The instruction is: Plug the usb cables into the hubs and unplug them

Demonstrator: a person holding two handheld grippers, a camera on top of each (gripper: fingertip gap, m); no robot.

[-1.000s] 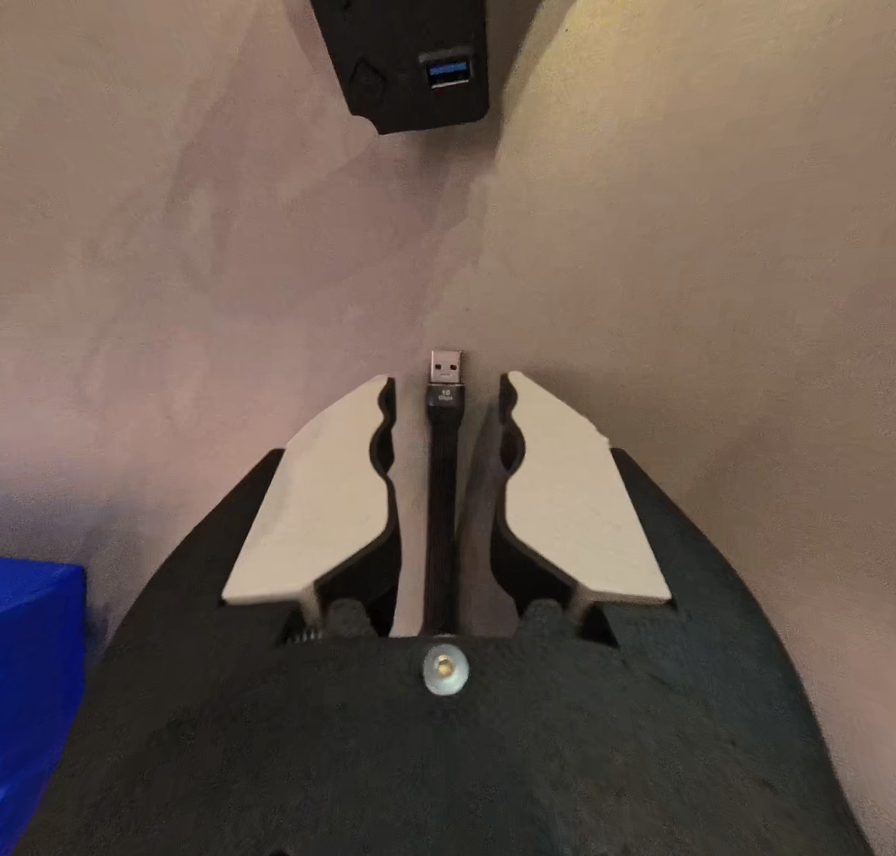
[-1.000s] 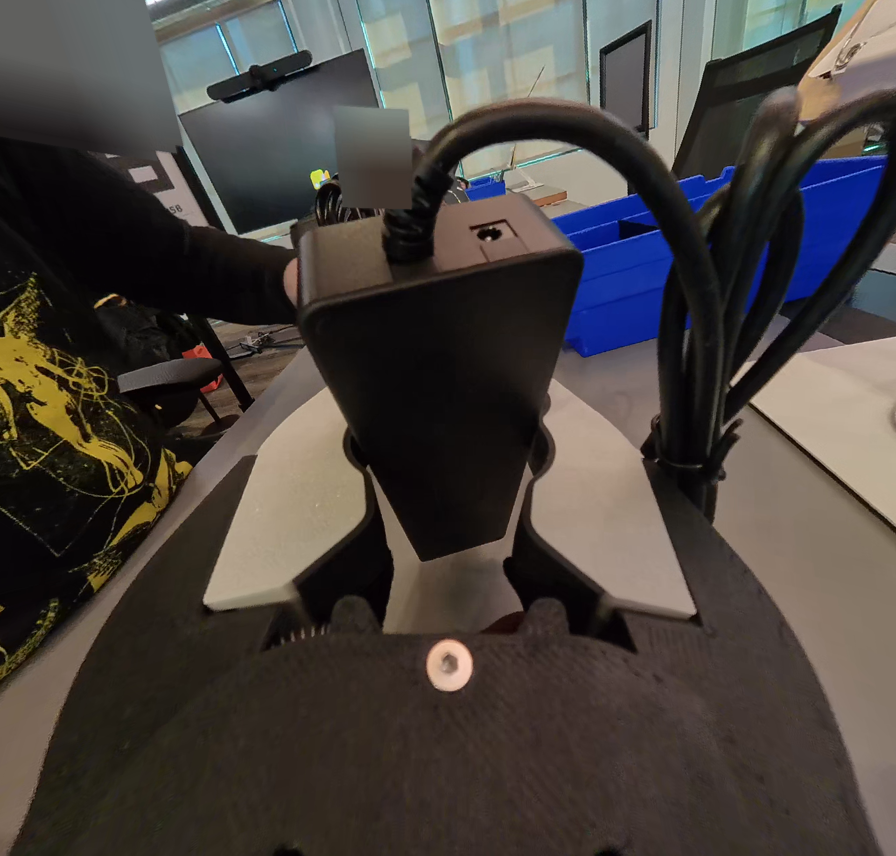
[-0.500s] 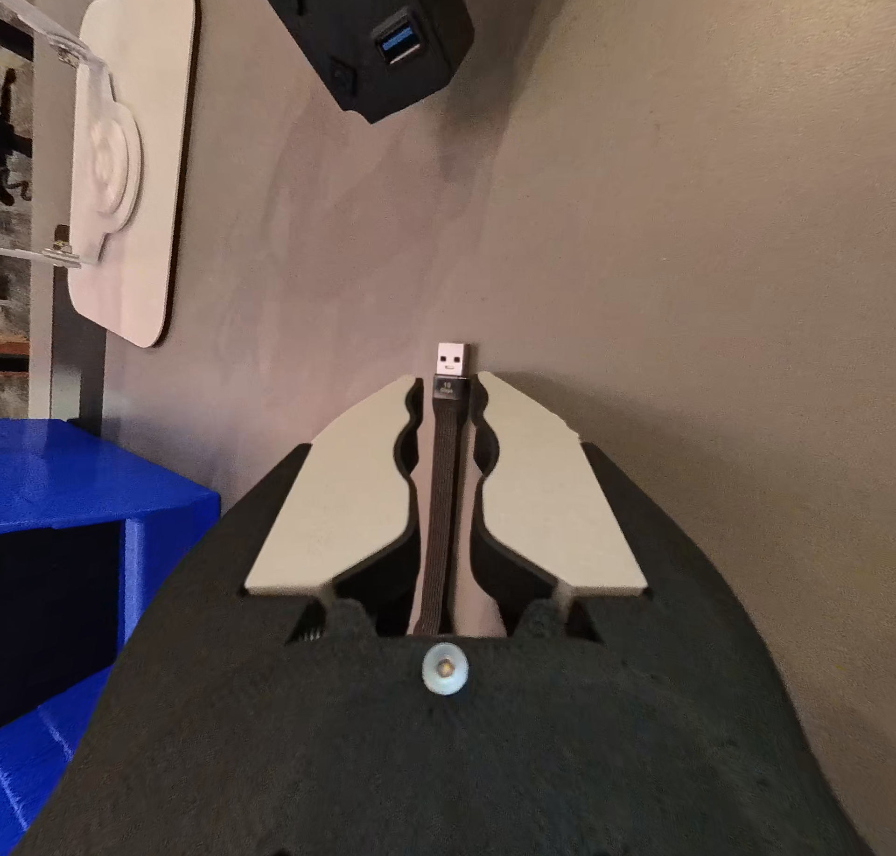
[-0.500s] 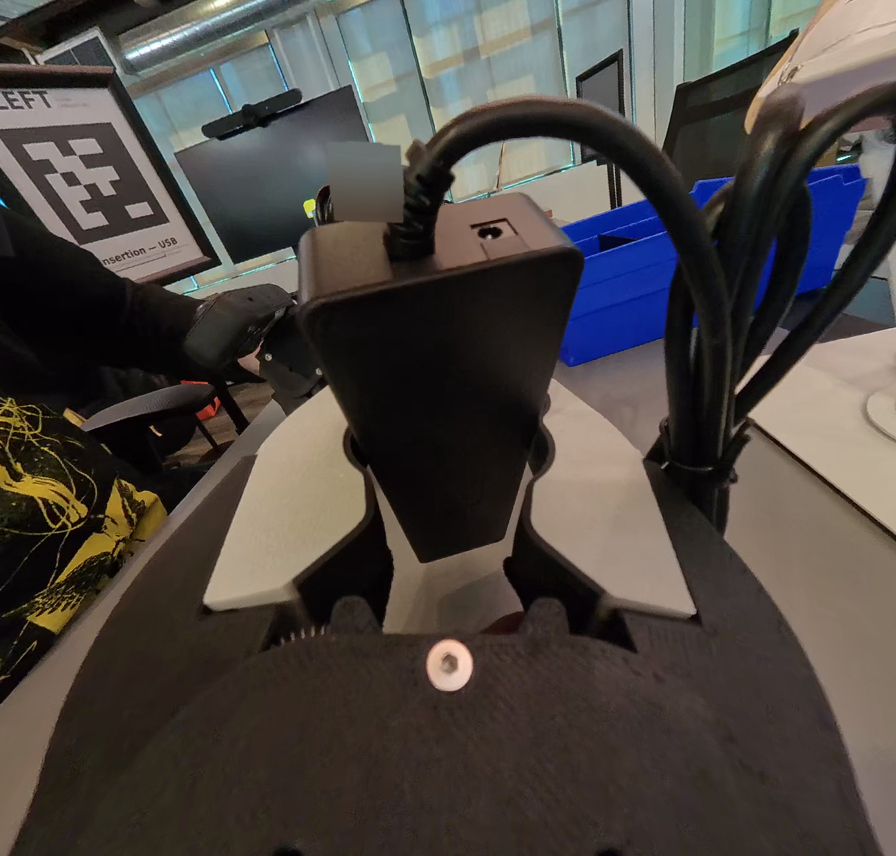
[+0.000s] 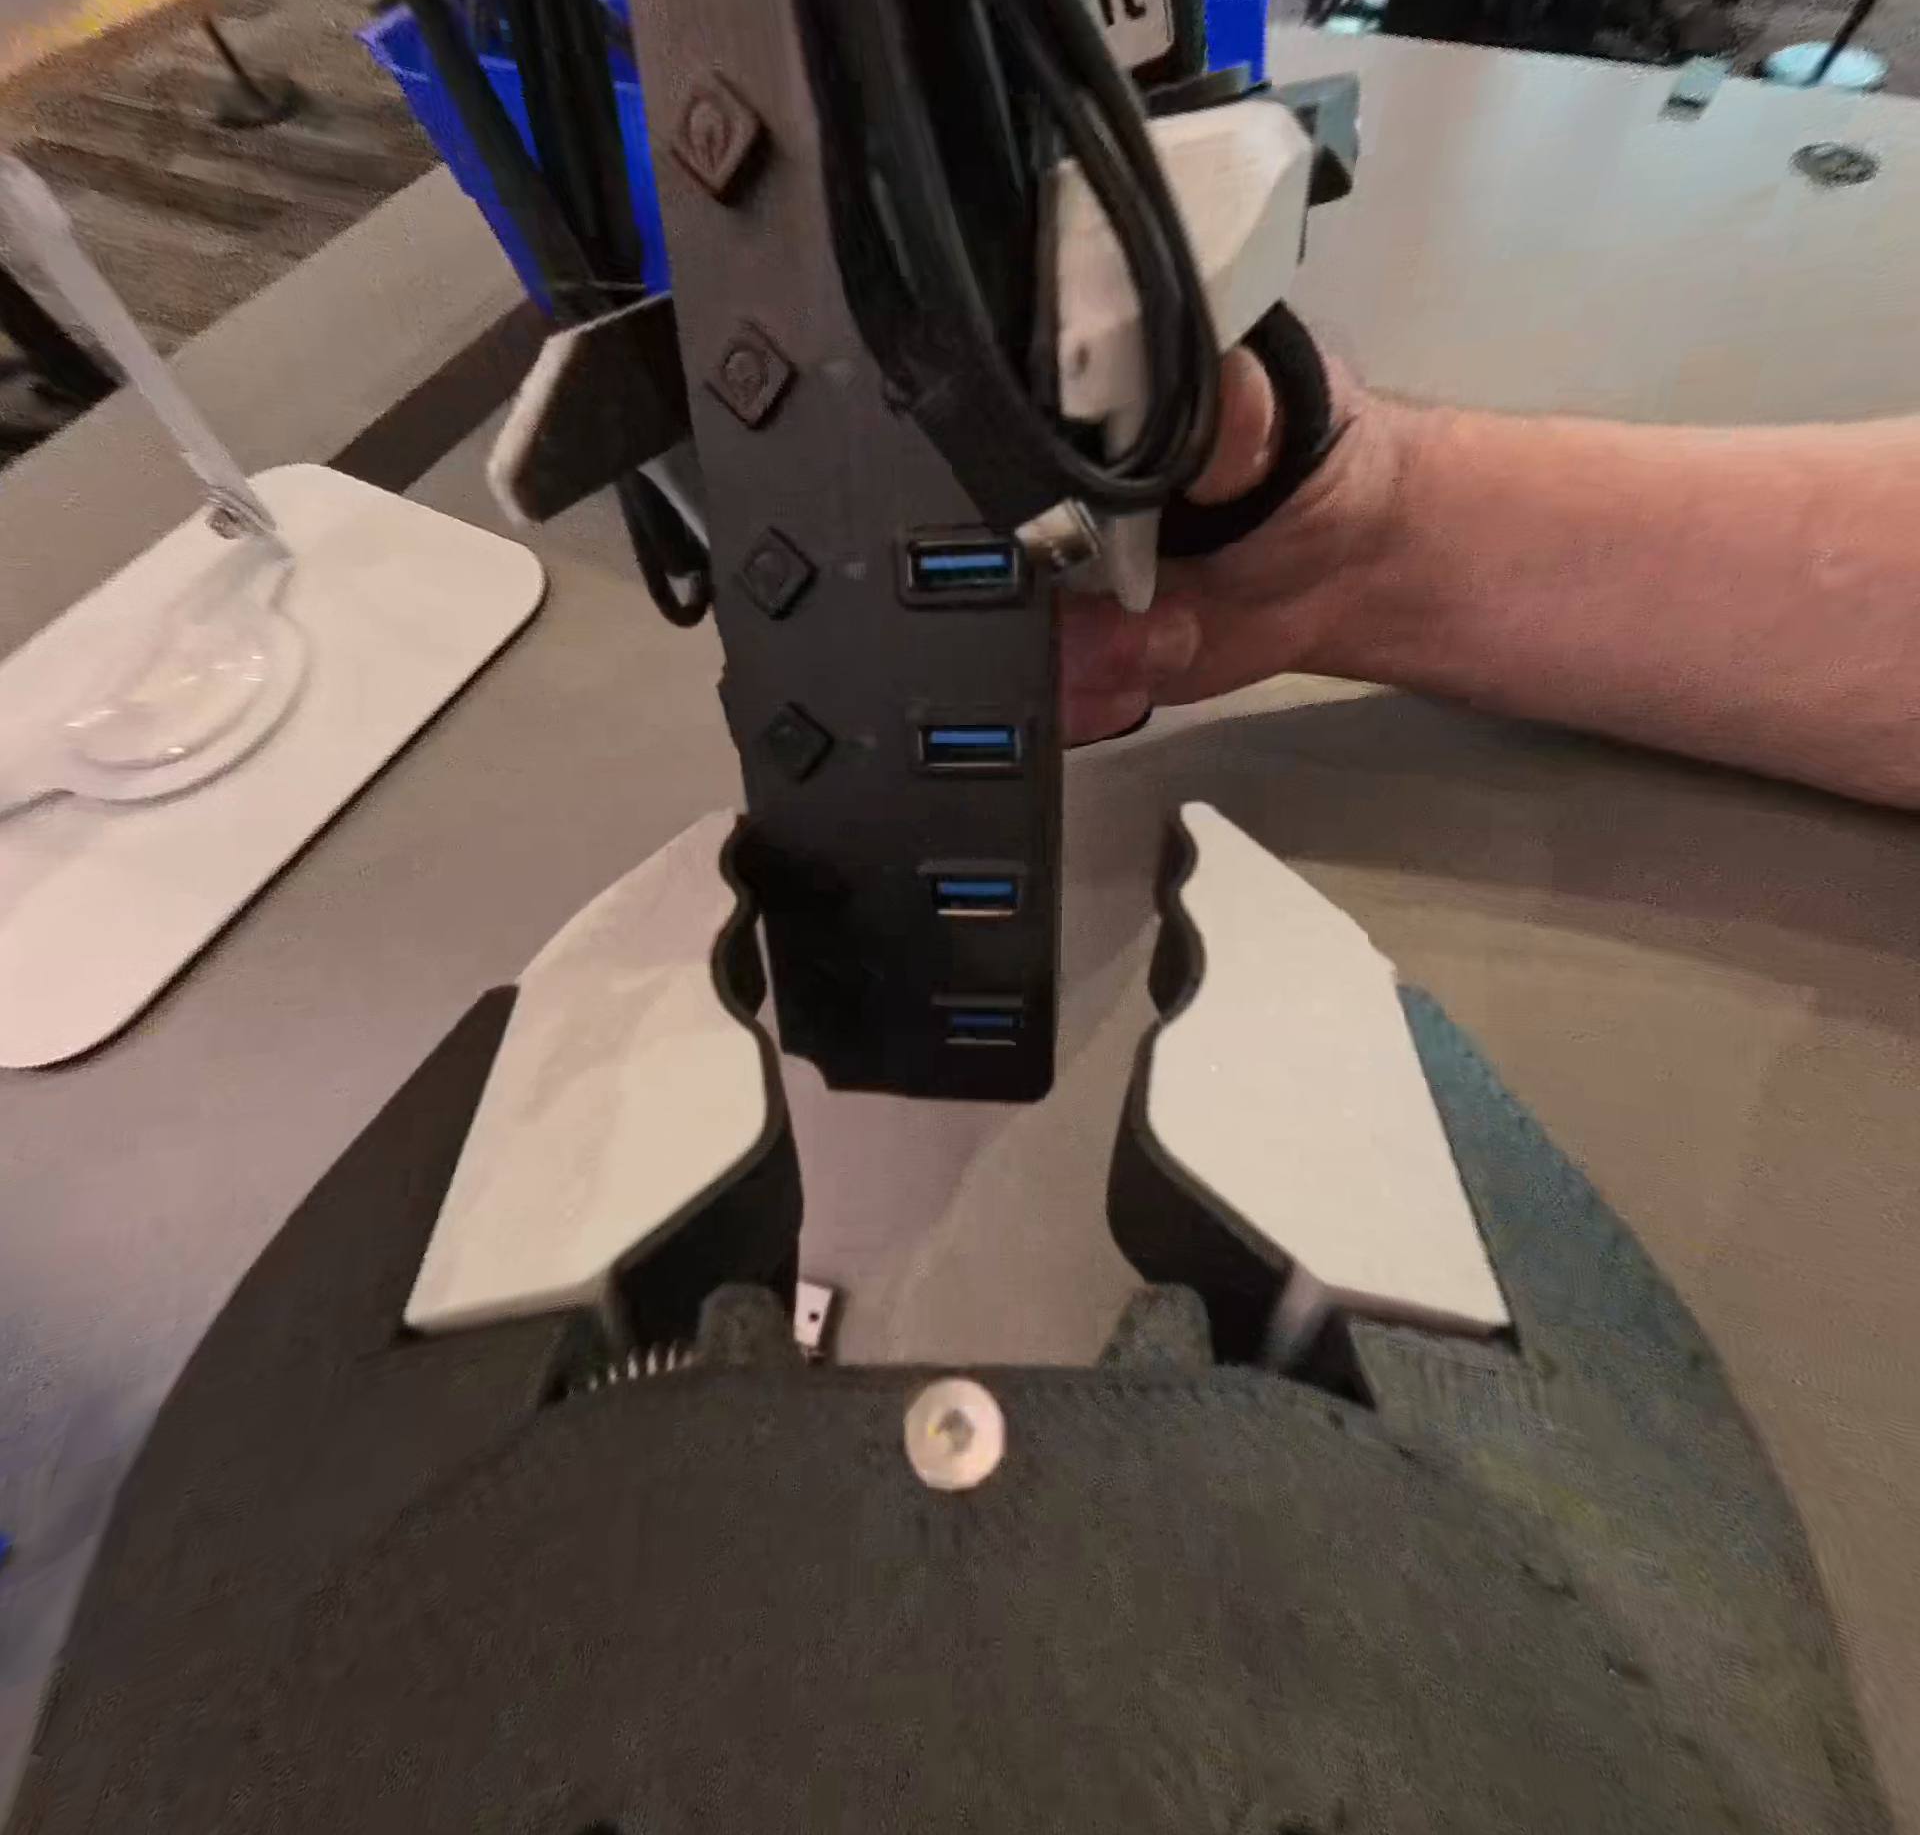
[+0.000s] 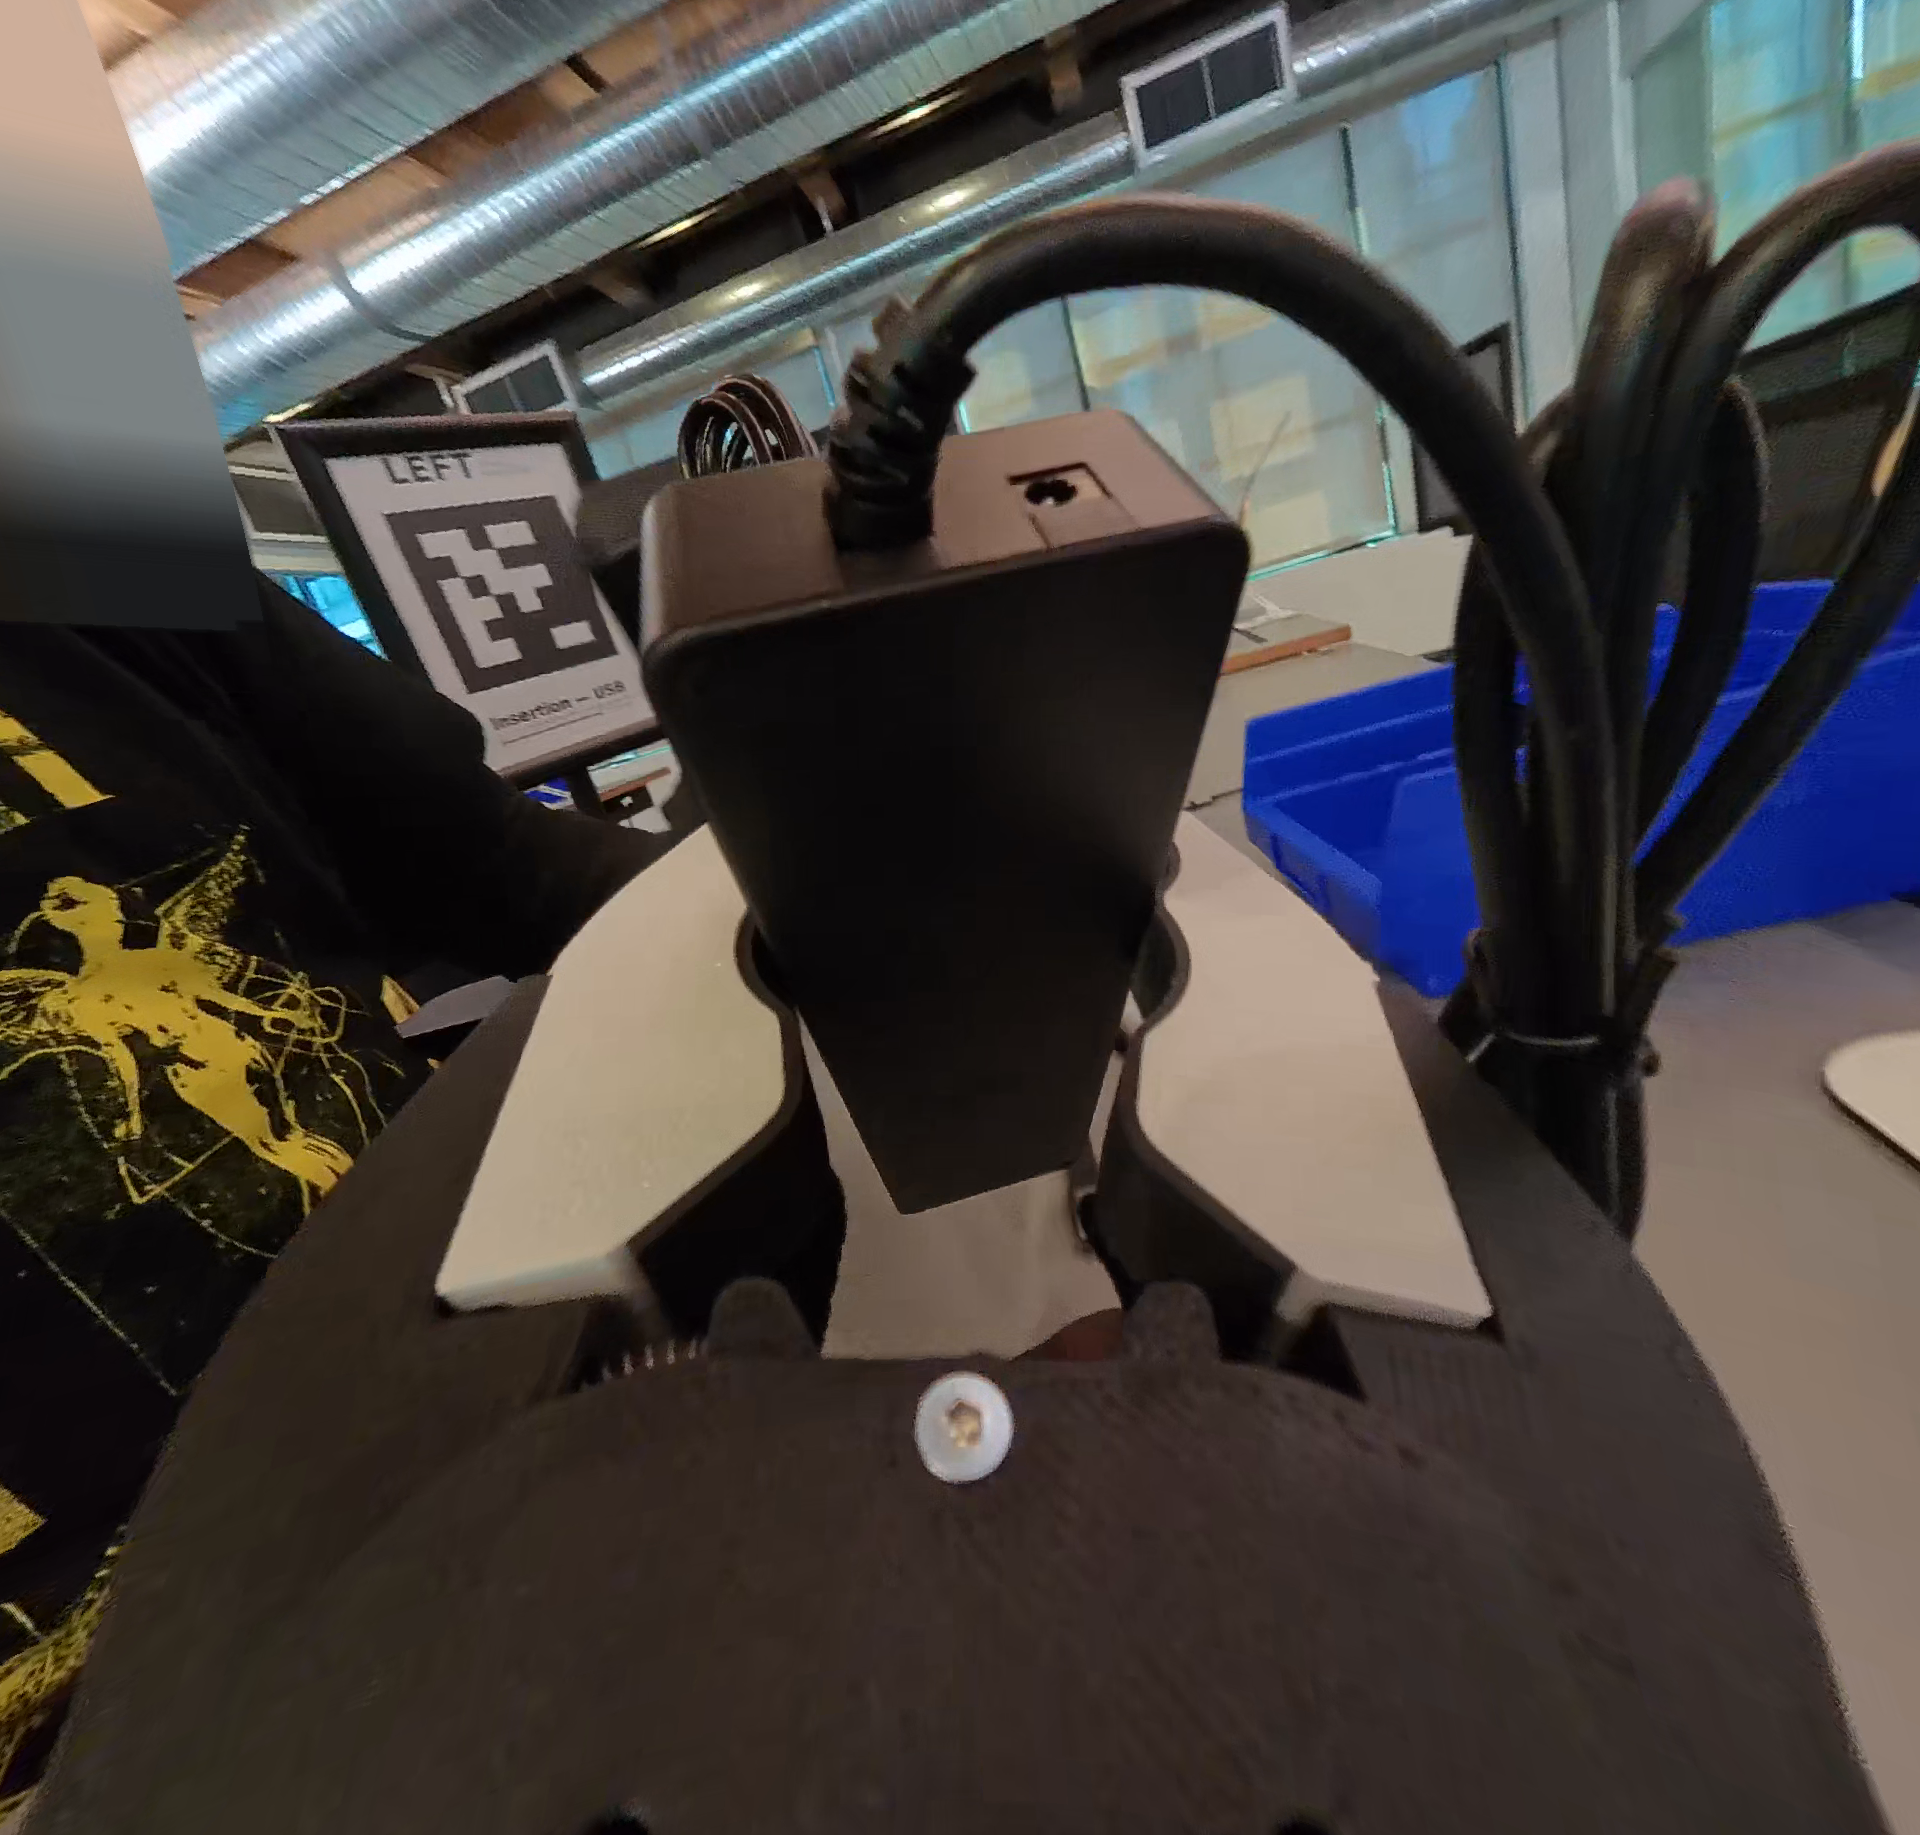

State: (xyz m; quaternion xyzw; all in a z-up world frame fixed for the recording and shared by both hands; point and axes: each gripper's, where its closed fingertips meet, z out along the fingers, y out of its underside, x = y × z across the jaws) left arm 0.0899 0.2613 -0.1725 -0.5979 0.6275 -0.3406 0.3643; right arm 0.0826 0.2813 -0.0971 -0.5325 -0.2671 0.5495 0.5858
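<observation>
Gone from the left gripper (image 5: 956, 912) is the short usb cable pinched there half a second ago; the fingers are now spread wide. Between them the black hub (image 5: 894, 850) is seen hanging, long axis upright, its left edge near the left pad (image 5: 727, 912), the right pad well apart.

Seen from the right wrist, the hub (image 6: 935, 798) is clamped by the right gripper (image 6: 961, 944), which is judged nearer.

Each gripper (image 5: 956, 954) has a black, rough-textured printed body, two pale grey wedge fingers (image 6: 634, 1089) with wavy black inner edges, and one silver screw (image 6: 963, 1439) (hex-socket). A black sleeve (image 6: 343, 777) shows.
</observation>
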